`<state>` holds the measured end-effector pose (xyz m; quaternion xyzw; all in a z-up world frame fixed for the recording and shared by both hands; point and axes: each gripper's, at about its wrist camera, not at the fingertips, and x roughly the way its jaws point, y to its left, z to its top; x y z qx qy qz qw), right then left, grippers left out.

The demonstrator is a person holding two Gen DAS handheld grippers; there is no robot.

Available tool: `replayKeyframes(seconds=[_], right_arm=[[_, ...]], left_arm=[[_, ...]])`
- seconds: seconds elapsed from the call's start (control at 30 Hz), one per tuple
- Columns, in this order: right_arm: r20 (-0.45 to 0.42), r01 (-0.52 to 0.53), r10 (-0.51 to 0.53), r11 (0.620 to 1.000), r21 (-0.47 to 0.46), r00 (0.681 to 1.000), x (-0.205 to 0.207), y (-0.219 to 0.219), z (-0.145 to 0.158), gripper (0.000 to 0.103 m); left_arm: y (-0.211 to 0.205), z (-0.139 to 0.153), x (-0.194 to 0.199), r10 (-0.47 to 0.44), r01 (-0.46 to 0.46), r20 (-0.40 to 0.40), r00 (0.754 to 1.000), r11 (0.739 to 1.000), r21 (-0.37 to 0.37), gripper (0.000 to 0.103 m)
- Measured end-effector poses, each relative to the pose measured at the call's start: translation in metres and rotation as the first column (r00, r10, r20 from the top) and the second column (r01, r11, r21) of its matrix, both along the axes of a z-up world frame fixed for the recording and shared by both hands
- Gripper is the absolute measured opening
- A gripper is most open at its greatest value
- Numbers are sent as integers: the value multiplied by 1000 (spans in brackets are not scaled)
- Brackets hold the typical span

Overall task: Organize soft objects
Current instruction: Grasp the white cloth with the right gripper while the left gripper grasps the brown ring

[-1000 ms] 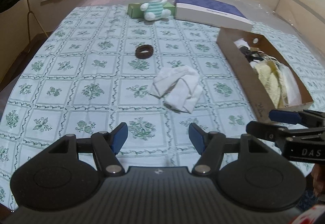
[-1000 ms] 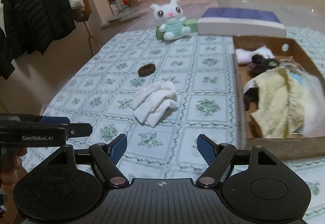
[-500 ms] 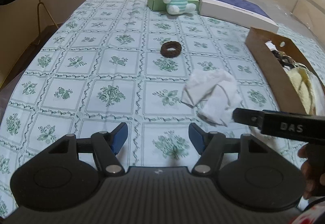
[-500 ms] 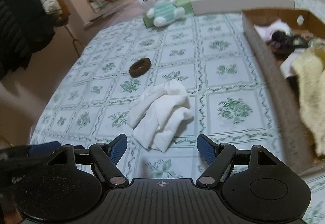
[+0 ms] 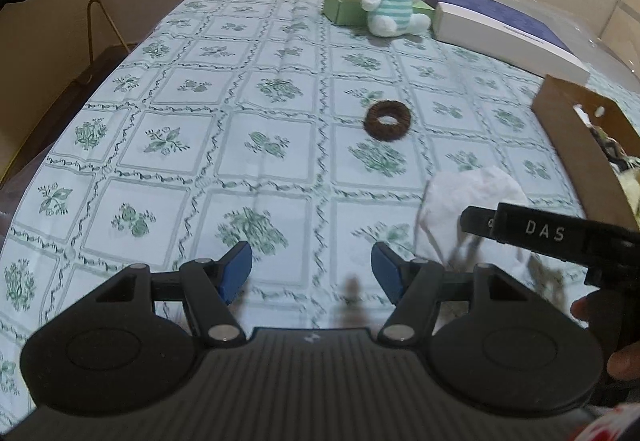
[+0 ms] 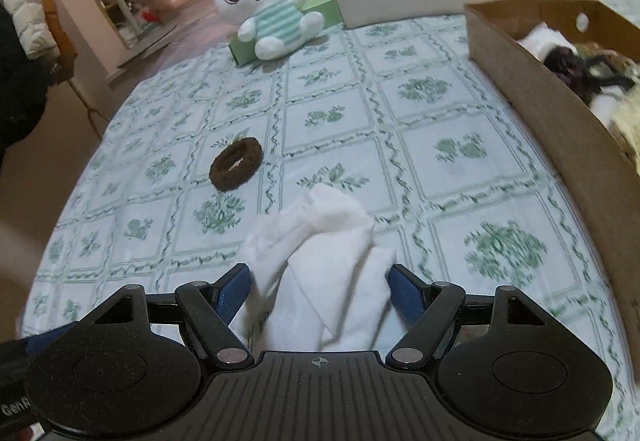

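A crumpled white cloth [image 6: 320, 233] lies on the green-patterned tablecloth [image 6: 432, 145]. My right gripper [image 6: 320, 281] is open and low over the cloth's near part, one blue pad at each side of it. In the left wrist view the same cloth [image 5: 472, 189] shows at the right, partly hidden by a black finger [image 5: 480, 219] of the right gripper. My left gripper [image 5: 312, 265] is open over bare tablecloth to the cloth's left, nothing between its pads. A brown scrunchie [image 5: 387, 120] [image 6: 236, 163] lies further back.
A cardboard box [image 6: 532, 89] [image 5: 576, 145] with several soft items stands on the right. At the far end sit a white plush rabbit [image 6: 272, 13], a green carton [image 5: 340, 7] and a blue-and-white box [image 5: 500, 29]. Coats [image 6: 24, 53] hang beyond the left edge.
Both grippers have come forward and down toward the table. The white cloth, earlier well ahead of the right gripper, now lies between its open fingers. The left gripper has shifted leftward.
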<state>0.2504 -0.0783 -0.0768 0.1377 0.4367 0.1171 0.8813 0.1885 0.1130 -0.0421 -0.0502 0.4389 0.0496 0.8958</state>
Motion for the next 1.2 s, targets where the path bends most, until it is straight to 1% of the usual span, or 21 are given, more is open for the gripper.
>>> replayKeyframes(seconds=[0.13,0.23,0.27,0.3,0.37,0.4,0.47,0.5,0.6,0.7,0.8,0.87,0.93,1.0,1.03,1.07,1.1,1.2], right_arm=[[68,-44,50,995,-87,996,2,19,-5,76],[129,-114,137,979,-171,982,-1,31,-11,75],[146,-138,168,970,-200,975,-3,34,-13,68],[164,-170,210,958,-229,964,-4,35,-16,52],[190,-222,273,942,-252,943,-6,36,-18,41],[195,-239,293,936,-259,936,-5,36,-19,33],[201,-252,310,930,-269,929,-1,33,-18,24],[203,-249,308,929,-273,929,2,30,-18,23],[211,-219,285,932,-290,935,18,18,-18,23],[199,-184,245,941,-283,949,41,2,-17,23],[175,-175,222,952,-249,959,59,-12,-15,23],[146,-188,224,956,-226,964,70,-18,-15,23],[141,-177,206,964,-197,968,76,-23,-15,26],[137,-179,206,966,-187,969,80,-26,-16,38],[141,-169,196,968,-185,970,81,-27,-16,42],[143,-155,183,970,-186,973,81,-28,-16,53],[147,-145,174,972,-186,974,82,-28,-16,61],[154,-145,171,975,-165,973,83,-29,-18,65]], left_arm=[[8,-5,13,13,-13,3,1000,1000,0,64],[12,-10,19,21,-21,0,1000,1000,3,64],[13,-11,20,22,-22,0,1000,1000,2,64],[13,-12,22,22,-22,1,1000,1000,3,64],[13,-15,25,17,-17,-1,1000,1000,6,64],[13,-16,28,12,-12,0,1000,1000,8,64],[11,-19,32,4,-4,-1,1000,1000,11,64],[10,-21,36,0,0,-3,1000,1000,13,64],[6,-23,45,-23,23,0,1000,1000,13,64],[-2,-24,58,-59,58,15,998,998,20,64],[-10,-25,76,-105,105,36,994,994,17,64],[-14,-28,90,-143,143,56,988,990,4,64],[-19,-31,104,-174,174,67,982,985,3,63],[-23,-35,118,-204,205,79,976,979,2,62],[-24,-37,124,-218,218,82,973,976,3,60],[-26,-40,130,-225,225,83,971,974,8,59],[-27,-43,136,-229,228,81,970,973,20,58],[-30,-49,148,-239,237,82,967,971,43,55]])
